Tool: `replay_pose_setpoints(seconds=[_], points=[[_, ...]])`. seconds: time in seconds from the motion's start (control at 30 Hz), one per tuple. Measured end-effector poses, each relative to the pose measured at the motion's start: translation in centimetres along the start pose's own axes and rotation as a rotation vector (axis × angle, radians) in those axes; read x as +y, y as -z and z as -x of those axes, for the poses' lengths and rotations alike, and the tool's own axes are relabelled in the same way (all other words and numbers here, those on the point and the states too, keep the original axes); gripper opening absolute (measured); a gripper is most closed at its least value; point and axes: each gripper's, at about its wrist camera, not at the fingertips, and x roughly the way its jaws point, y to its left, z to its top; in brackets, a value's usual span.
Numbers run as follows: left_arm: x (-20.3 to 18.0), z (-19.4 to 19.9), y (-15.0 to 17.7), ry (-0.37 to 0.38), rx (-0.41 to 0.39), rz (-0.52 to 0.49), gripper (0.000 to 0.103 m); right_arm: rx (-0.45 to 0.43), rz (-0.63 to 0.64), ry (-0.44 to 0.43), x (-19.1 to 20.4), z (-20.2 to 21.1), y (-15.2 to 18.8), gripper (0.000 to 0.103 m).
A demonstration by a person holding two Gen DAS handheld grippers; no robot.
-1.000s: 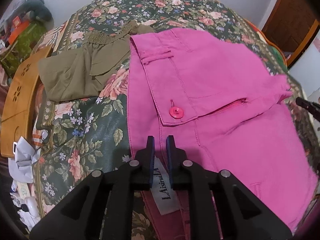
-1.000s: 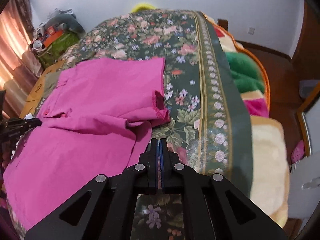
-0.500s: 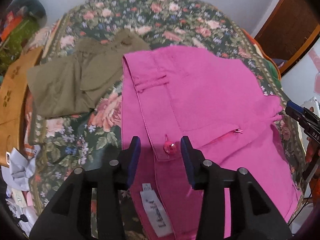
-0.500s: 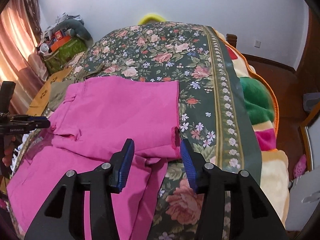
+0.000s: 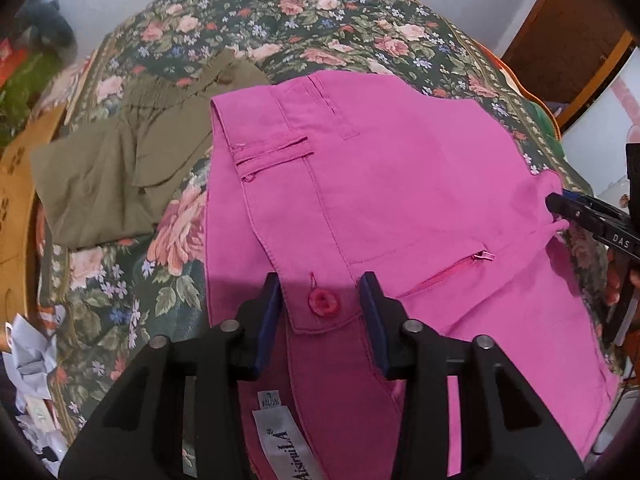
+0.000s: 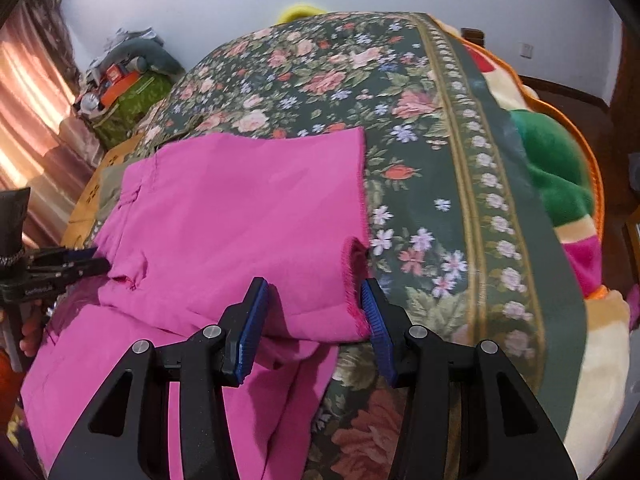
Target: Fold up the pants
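Observation:
Pink pants [image 5: 400,184] lie on a floral bedspread [image 5: 320,20], one half folded over the other. My left gripper [image 5: 322,300] is open, its fingers either side of the waistband flap with the pink button [image 5: 323,303]; a white label [image 5: 280,440] shows below. My right gripper [image 6: 314,300] is open over the frayed hem corner of the folded leg [image 6: 240,216]. Each gripper shows at the edge of the other's view: the right one [image 5: 560,204] at the hem, the left one [image 6: 92,266] at the waistband.
Olive-green folded garment [image 5: 120,172] lies left of the pink pants. A wooden board [image 5: 16,200] and white clutter [image 5: 28,360] sit at the bed's left edge. A green and orange blanket [image 6: 552,168] hangs at the right side. Bags [image 6: 124,80] stand by the wall.
Both grippers were shut a second ago and have opened. Both have moved forward over the folded pants, the left to the button flap, the right to the hem corner.

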Motion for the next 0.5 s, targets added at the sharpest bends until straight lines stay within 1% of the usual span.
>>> replay_pose_setpoints(seconds=[0.03,0.07,0.13,0.17,0.27,0.37,0.43,0.5], points=[[0.0,0.2,0.0,-0.043,-0.014,-0.005,0.011,0.000,0.017,0.002,0.3,-0.1,0.0,0.038],[-0.1,0.2,0.0,-0.103,-0.027,-0.018,0.008,-0.004,0.031,0.005,0.4,-0.1,0.1,0.034],[-0.1,0.5,-0.1,-0.126,-0.049,-0.024,0.008,-0.007,0.071,0.021,0.9,-0.2,0.2,0.012],[-0.2,0.6,-0.1,-0.143,-0.057,-0.032,0.008,-0.008,0.082,0.023,0.9,-0.2,0.2,0.009],[-0.5,1.1,0.0,-0.176,-0.086,-0.052,0.008,-0.023,0.127,0.047,1.3,0.0,0.3,0.007],[-0.8,1.8,0.2,-0.215,-0.114,-0.069,0.008,-0.033,0.186,0.097,2.0,0.1,0.4,0.005],[-0.7,1.8,0.1,-0.235,-0.117,-0.068,0.008,-0.032,0.223,0.129,2.5,-0.1,0.4,0.005],[-0.5,1.8,0.3,-0.288,-0.122,-0.064,0.006,-0.031,0.247,0.156,2.8,-0.2,0.4,0.005]])
